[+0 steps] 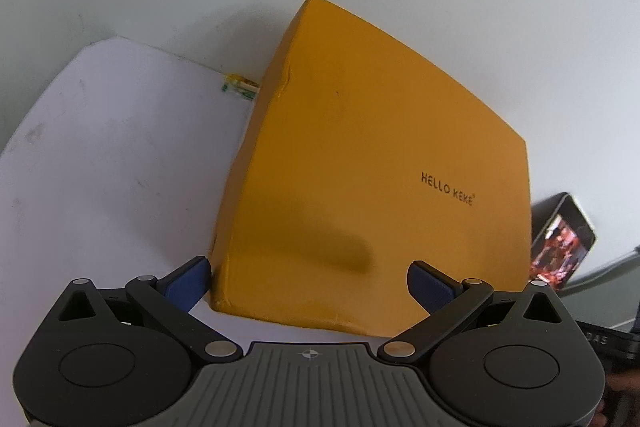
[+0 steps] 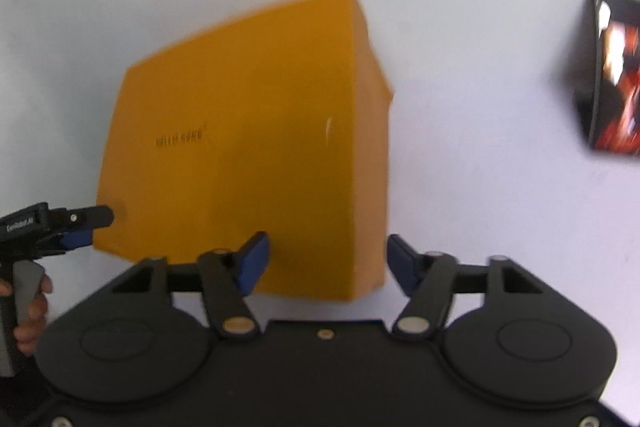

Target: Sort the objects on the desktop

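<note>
Box: an orange box (image 1: pixel 360 163) with small dark lettering lies flat on the table, directly ahead of both grippers.
Left gripper: the left gripper (image 1: pixel 310 285) is spread wide, its blue pads at the box's near left corner, one outside the left edge and one over the top face, neither clamping.
Right gripper: the right gripper (image 2: pixel 326 259) stands spread at the box's near right corner, pads not pressing on it.
Handling: it looks like stiff card, probably light; the smooth faces may slip, and one seam on the left side is dented.
Where to hold: too wide to span, so an edge or corner from each side seems best.
Other things: a dark photo-printed box (image 2: pixel 612 71) sits well to the right; a small green-yellow item (image 1: pixel 239 87), too tiny to identify, lies beyond the left pad.
Surface: a white table (image 1: pixel 112 155), faintly scuffed, against a plain pale wall.
</note>
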Motion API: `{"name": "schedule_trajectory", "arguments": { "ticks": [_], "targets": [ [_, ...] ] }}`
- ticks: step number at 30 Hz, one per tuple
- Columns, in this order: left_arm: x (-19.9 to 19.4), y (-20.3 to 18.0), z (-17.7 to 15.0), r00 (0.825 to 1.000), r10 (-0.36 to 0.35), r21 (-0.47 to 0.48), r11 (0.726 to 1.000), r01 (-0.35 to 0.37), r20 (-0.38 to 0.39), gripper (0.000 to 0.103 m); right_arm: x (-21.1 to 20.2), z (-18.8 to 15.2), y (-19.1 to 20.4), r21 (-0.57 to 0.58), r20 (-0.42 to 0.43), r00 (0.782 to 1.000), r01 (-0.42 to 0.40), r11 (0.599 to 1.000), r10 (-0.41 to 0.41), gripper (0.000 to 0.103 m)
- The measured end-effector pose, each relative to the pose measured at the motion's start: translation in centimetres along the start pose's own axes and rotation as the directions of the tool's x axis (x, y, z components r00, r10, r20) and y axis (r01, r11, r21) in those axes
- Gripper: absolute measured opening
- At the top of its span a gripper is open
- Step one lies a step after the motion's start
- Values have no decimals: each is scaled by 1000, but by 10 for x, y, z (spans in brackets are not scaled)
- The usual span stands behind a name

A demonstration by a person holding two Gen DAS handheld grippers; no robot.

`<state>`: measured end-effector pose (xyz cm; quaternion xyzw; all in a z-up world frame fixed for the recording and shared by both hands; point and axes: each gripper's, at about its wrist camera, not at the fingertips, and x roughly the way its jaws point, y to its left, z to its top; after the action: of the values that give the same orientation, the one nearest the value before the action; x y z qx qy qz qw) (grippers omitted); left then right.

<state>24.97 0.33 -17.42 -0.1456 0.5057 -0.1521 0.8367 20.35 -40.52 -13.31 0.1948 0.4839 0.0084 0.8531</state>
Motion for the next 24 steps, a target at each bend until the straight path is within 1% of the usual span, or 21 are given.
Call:
{"name": "schedule_trajectory", "arguments": {
  "ticks": [2, 4, 6, 11, 12, 15, 17, 20, 21, 22, 24],
  "targets": [
    [-2, -6, -2, 1000, 19, 10, 1000, -19, 3, 103, -2, -3, 12, -37, 8, 999, 52, 998, -52, 60],
    [-5, -10, -3, 1000, 29, 11, 1000, -29, 4, 103, -6, -1, 16, -21, 17, 998, 66, 998, -65, 60],
    [-9, -12, 2, 1000, 23, 10, 1000, -23, 10, 103, -9, 0, 18, -21, 23, 998, 66, 998, -66, 60],
    [-15, -16, 12, 1000, 15, 11, 1000, -15, 20, 103, -31, 6, 25, -36, 71, 997, 40, 999, -37, 61],
    [-14, -16, 13, 1000, 14, 6, 1000, -14, 21, 103, -34, 7, 26, -35, 80, 996, 34, 999, -31, 63],
    [-14, -14, 11, 999, 4, -22, 1000, -4, 34, 103, -33, 15, 27, -21, 87, 996, 11, 1000, -9, 73],
    [-10, -14, 12, 999, 3, -25, 1000, -2, 42, 103, -25, 19, 26, -23, 67, 998, 14, 1000, -13, 74],
    [2, -23, 7, 999, 44, 46, 998, -44, 14, 103, -11, 22, 22, -21, 30, 999, 21, 1000, -21, 74],
    [-1, -22, 5, 999, 49, 60, 997, -49, 12, 103, -6, 20, 18, -24, 21, 1000, 19, 1000, -19, 73],
    [-5, -19, 5, 999, 44, 56, 997, -45, 12, 103, -7, 19, 18, -24, 19, 1000, 19, 1000, -18, 70],
    [-8, -13, 4, 1000, 23, 34, 999, -24, 13, 103, -8, 18, 12, 4, 28, 1000, 12, 1000, -12, 68]
  ]
}}
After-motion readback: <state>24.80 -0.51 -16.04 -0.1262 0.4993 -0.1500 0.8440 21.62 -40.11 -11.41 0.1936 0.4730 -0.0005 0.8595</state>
